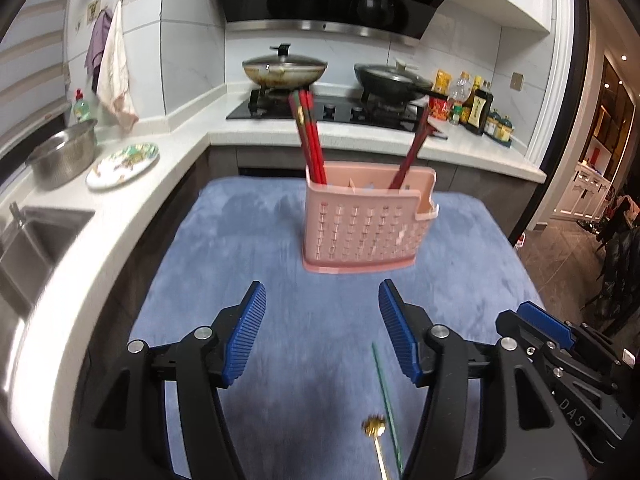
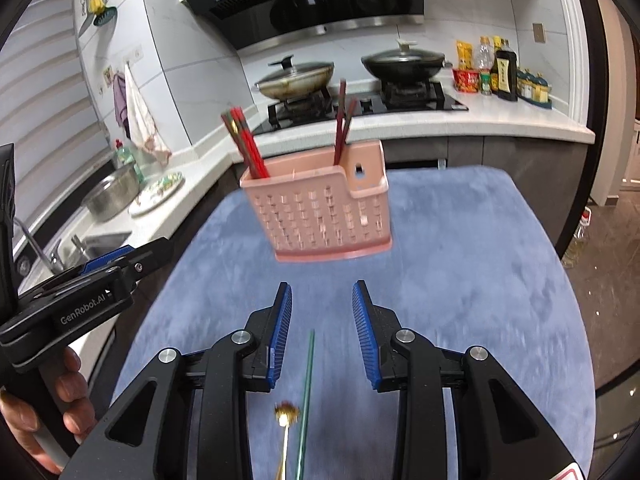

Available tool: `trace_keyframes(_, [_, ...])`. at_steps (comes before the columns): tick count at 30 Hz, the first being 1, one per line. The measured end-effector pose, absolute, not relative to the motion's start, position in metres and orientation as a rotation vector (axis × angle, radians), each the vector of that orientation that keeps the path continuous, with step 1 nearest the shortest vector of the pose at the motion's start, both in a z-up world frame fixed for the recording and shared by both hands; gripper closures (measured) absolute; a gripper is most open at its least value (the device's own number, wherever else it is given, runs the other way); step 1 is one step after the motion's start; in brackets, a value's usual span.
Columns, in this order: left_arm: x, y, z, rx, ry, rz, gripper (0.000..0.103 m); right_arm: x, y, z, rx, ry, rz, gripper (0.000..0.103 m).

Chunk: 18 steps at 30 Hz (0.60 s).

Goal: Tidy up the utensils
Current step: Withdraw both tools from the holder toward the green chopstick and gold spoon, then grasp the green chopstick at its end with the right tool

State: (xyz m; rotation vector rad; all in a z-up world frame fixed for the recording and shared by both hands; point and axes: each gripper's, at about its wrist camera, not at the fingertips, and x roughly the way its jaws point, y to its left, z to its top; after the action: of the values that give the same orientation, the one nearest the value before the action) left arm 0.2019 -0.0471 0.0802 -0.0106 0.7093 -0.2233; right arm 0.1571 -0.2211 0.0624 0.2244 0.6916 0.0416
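Observation:
A pink slotted utensil holder (image 1: 368, 224) (image 2: 324, 216) stands on the blue cloth (image 1: 248, 248) (image 2: 460, 280). Red chopsticks (image 1: 310, 136) (image 2: 248, 148) lean in its left compartment and darker ones (image 1: 412, 148) (image 2: 342, 120) in its right. A thin green chopstick (image 1: 384, 392) (image 2: 307, 392) and a gold spoon (image 1: 374, 426) (image 2: 286, 412) lie on the cloth near me. My left gripper (image 1: 322, 292) (image 2: 132, 256) is open and empty, short of the holder. My right gripper (image 2: 322, 292) (image 1: 536, 320) is open above the green chopstick, not touching it.
A white counter wraps the left and back, with a steel bowl (image 1: 64, 156), a patterned plate (image 1: 122, 164) and a sink (image 1: 36, 240). On the stove (image 1: 328, 110) sit a lidded wok (image 1: 284, 68) and a pan (image 1: 390, 80). Sauce bottles (image 1: 476, 108) stand at the back right. A hand (image 2: 68, 392) holds the left gripper.

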Motion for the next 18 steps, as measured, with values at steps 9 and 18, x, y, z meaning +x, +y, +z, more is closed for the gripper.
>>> trace_keyframes(9, [0.165, -0.038, 0.034, -0.011, 0.801, -0.227, 0.047, 0.106, -0.204, 0.017, 0.176, 0.778, 0.037, 0.072])
trace_keyframes(18, [0.129, -0.033, -0.009, 0.01, 0.893, -0.232, 0.047, 0.067, -0.186, -0.023, 0.15, 0.865, 0.049, 0.072])
